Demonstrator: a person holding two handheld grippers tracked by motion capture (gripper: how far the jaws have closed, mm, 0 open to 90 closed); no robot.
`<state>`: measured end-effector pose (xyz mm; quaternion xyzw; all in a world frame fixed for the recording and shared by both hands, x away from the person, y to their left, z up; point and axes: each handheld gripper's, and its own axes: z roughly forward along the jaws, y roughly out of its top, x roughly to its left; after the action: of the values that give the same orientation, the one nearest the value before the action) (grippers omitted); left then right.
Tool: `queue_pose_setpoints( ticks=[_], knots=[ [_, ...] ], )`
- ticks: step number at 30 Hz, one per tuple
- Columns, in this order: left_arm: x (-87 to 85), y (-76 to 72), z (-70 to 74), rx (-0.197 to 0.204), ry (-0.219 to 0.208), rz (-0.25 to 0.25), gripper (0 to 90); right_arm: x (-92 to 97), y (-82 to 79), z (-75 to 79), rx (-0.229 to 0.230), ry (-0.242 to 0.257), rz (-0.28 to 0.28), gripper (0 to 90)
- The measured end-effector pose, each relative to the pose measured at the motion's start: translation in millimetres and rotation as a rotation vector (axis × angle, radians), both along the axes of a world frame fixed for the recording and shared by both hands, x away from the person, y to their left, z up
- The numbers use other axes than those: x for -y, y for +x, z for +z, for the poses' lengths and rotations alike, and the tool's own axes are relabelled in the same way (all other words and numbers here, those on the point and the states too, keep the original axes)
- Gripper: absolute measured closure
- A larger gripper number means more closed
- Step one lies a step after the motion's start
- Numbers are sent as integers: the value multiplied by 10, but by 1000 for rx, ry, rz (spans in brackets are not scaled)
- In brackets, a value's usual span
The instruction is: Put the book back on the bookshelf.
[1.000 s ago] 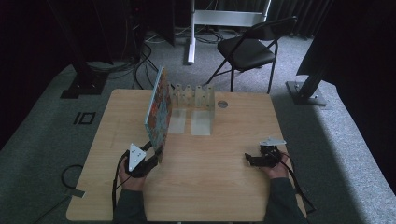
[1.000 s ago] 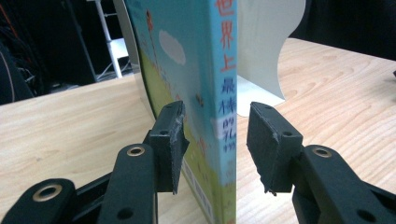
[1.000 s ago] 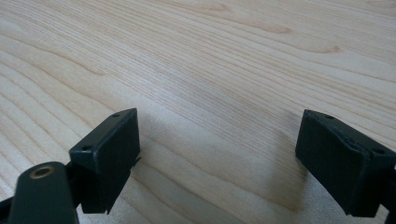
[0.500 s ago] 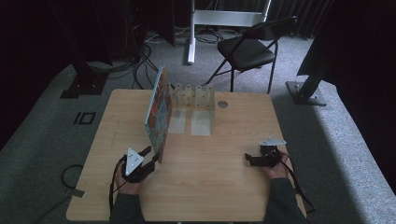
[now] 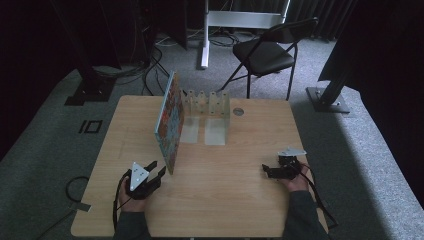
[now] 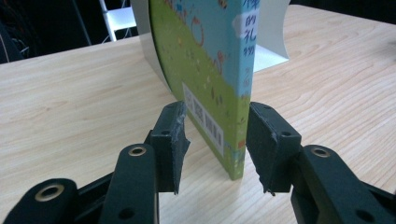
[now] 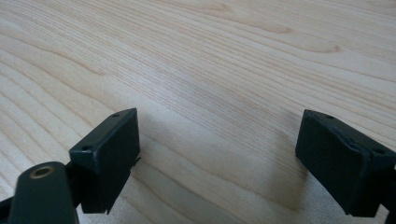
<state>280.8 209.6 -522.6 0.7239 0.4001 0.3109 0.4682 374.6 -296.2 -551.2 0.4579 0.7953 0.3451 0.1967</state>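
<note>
A thin picture book [image 5: 170,120] stands upright on edge on the wooden table [image 5: 235,205], its far end by a clear slotted rack [image 5: 207,102]. My left gripper [image 5: 156,170] sits at the book's near end. In the left gripper view the book's lower corner [image 6: 210,79] lies between the pads [image 6: 173,140] of that gripper [image 6: 218,114]. A gap shows on the cover side, and the other pad sits close to the spine. My right gripper [image 5: 267,171] rests low at the table's right. It [image 7: 219,135] stands wide open over bare wood.
The rack's white base plates [image 5: 216,132] lie flat beside the book. A small round grommet [image 5: 238,112] sits near the table's far edge. Beyond the table stand a folding chair [image 5: 265,52], stand legs and floor cables.
My left gripper has drawn back slightly toward the table's front edge, with the book still upright. The right gripper has stayed where it was.
</note>
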Motion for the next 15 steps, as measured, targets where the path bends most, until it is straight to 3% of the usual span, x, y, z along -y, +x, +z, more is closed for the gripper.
queue_pose_setpoints(
  ticks=[10,15],
  knots=[
    [-51,24,-78,-81,35,42,587,0,0,0,0,0,0,134],
    [-93,22,-99,-98,45,57,587,0,-1,0,0,0,0,134]
  ],
)
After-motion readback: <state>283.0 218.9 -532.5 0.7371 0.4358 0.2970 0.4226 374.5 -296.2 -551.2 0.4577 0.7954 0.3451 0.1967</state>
